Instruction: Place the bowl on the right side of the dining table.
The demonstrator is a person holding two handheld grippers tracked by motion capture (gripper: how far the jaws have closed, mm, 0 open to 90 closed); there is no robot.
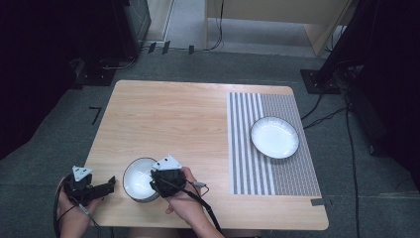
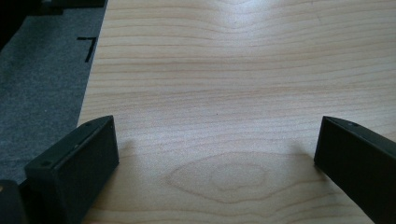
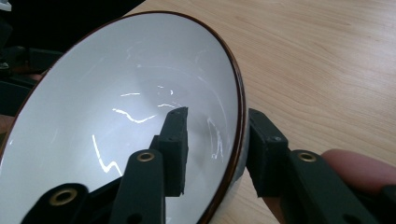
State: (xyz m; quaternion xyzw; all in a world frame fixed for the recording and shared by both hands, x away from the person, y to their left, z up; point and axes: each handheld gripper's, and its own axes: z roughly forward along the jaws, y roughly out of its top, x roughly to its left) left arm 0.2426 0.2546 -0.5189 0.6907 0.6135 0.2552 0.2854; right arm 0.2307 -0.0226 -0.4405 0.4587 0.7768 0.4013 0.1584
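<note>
Right at the near edge of the desk (image 1: 163, 114) sits a white bowl (image 1: 138, 181) with a dark rim, and the right tongs (image 3: 215, 140) straddle its wall, one jaw inside and one outside, seemingly pinching it. It looks glazed and hard, so I'd judge it slick, fairly heavy and chippable; the rim wall is the sensible place to grip, firmly, since a one-sided hold will let it tip. Left tongs (image 2: 215, 154) rest wide apart over bare wood beside the bowl, holding nothing.
</note>
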